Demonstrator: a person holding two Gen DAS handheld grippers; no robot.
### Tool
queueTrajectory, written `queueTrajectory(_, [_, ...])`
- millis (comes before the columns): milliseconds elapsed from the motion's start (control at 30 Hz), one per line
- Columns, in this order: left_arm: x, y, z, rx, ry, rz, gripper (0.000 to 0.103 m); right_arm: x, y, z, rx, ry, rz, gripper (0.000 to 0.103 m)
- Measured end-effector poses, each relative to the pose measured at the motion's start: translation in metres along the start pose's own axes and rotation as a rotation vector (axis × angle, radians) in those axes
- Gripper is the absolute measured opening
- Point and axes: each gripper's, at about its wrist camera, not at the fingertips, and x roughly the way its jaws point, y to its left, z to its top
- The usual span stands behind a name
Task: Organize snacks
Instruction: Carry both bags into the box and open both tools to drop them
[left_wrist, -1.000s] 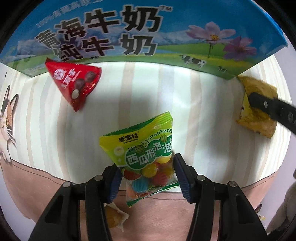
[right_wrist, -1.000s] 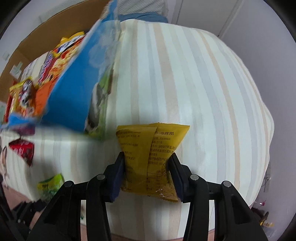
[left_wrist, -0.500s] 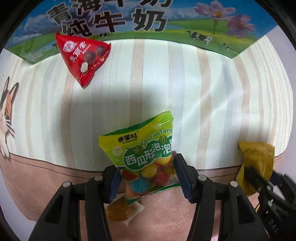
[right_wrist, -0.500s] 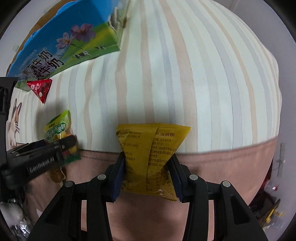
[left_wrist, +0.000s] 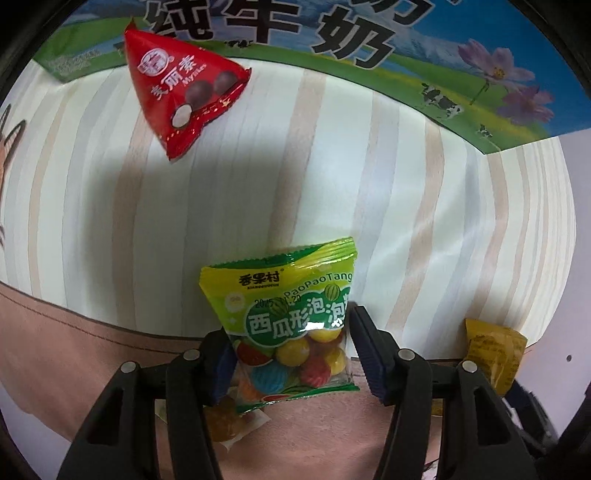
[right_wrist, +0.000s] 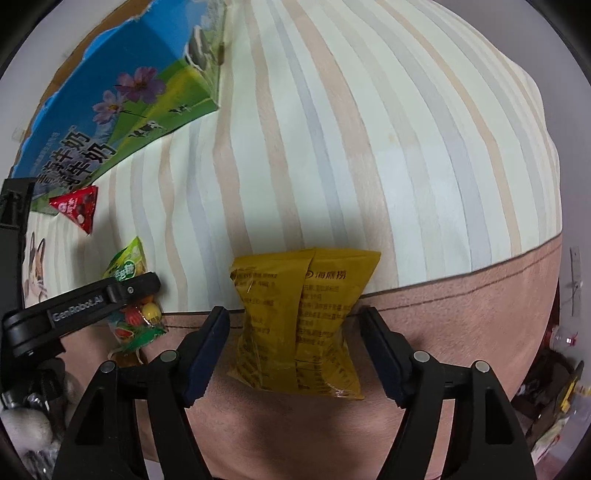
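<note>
My left gripper (left_wrist: 291, 332) is shut on a green bubble-gum candy bag (left_wrist: 291, 314), held over the striped cloth's front edge; it also shows in the right wrist view (right_wrist: 129, 295). My right gripper (right_wrist: 293, 332) is open, jaws wide apart on either side of a yellow snack packet (right_wrist: 299, 321) that lies on the pink border of the cloth. That packet shows at the right in the left wrist view (left_wrist: 491, 350). A red triangular chocolate packet (left_wrist: 181, 96) lies by the blue milk carton box (left_wrist: 332, 33).
The milk box (right_wrist: 122, 110) stands at the back left on the striped cloth (right_wrist: 369, 147). A small wrapped yellow candy (left_wrist: 221, 428) lies under my left gripper. Clutter sits off the cloth at far right (right_wrist: 554, 406).
My right gripper has opened and let go of the yellow packet, which now rests on the cloth's pink border. My left gripper, still holding the green bag, has moved closer to the box.
</note>
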Motion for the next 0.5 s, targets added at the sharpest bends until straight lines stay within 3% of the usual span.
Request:
queueTrajectory(233, [-0.001, -0.007, -0.007, 0.042, -0.025, 0.051, 0.053, 0.015, 0.018, -0.007, -0.003, -0.042, -0.074, 0.076])
queueTrajectory(300, [-0.004, -0.012, -0.008, 0.056, -0.039, 0.066, 0.05, 0.019, 0.022, -0.009, -0.018, -0.055, -0.098, 0.066])
queueTrajectory(500, [-0.006, -0.028, -0.018, 0.103, -0.073, 0.099, 0.049, 0.025, 0.033, -0.015, -0.051, -0.089, -0.125, 0.055])
